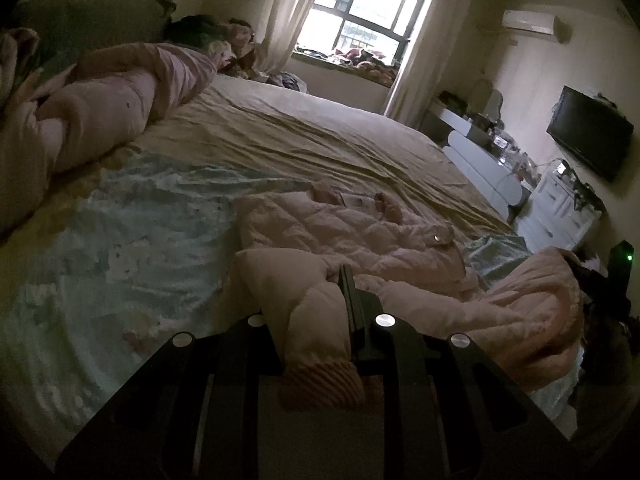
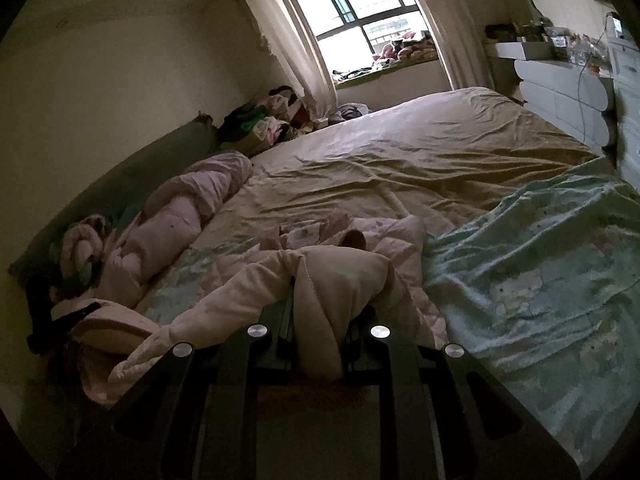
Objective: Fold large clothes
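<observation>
Jacket (image 1: 352, 232), pink and quilted, lies rumpled on the near part of the bed (image 1: 320, 140), partly over a pale green printed blanket (image 1: 132, 240). On my left feed I see the left gripper (image 1: 320, 312) clamped on a sleeve (image 1: 316, 320); the ribbed cuff (image 1: 324, 384) sticks back out between the fingers toward the camera. On my right feed the right gripper (image 2: 320, 320) is clenched on a thick fold of the jacket (image 2: 384, 240), with fabric bunched up and draped across the fingers. From that fold a stretch of cloth runs leftward to the fleecy hood (image 2: 112, 332) at the bed's near-left edge. The collar sits farther out, toward the middle of the bed, with a white label (image 2: 304, 234) showing. A rolled pink quilt (image 2: 180, 216) lies along the headboard side, well apart from the jacket. Beyond it, a heap of clothes (image 2: 264, 120) sits near the window (image 2: 352, 8). On my left feed a television (image 1: 588, 132) hangs on the far wall above white drawers (image 1: 492, 168).
</observation>
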A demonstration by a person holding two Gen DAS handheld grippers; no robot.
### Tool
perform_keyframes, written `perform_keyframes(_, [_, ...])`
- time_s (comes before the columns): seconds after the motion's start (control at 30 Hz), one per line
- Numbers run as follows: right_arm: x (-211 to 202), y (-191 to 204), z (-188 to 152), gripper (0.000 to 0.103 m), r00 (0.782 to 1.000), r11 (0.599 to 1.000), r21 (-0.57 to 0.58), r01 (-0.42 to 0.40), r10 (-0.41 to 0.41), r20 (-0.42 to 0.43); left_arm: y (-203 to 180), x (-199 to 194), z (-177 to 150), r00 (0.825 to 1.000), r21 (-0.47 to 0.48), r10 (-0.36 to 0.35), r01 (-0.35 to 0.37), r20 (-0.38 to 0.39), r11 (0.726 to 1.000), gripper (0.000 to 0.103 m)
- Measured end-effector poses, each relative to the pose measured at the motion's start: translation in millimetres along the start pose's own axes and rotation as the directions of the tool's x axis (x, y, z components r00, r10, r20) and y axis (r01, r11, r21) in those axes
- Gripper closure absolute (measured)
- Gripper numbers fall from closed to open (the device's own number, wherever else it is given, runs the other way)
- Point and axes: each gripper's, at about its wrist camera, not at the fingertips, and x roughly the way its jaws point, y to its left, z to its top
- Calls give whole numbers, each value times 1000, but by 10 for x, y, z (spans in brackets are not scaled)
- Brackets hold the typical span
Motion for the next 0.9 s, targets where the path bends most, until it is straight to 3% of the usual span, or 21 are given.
perform_keyframes(0.43, [534, -197, 398, 87, 999, 998, 61, 31, -32, 21, 33, 468, 464, 998, 35, 60, -60, 13, 998, 92])
perform_keyframes(0.9, [1245, -404, 755, 87, 995, 991, 94, 100, -99, -18, 164, 1157, 840, 993, 73, 112, -110, -23, 991, 92])
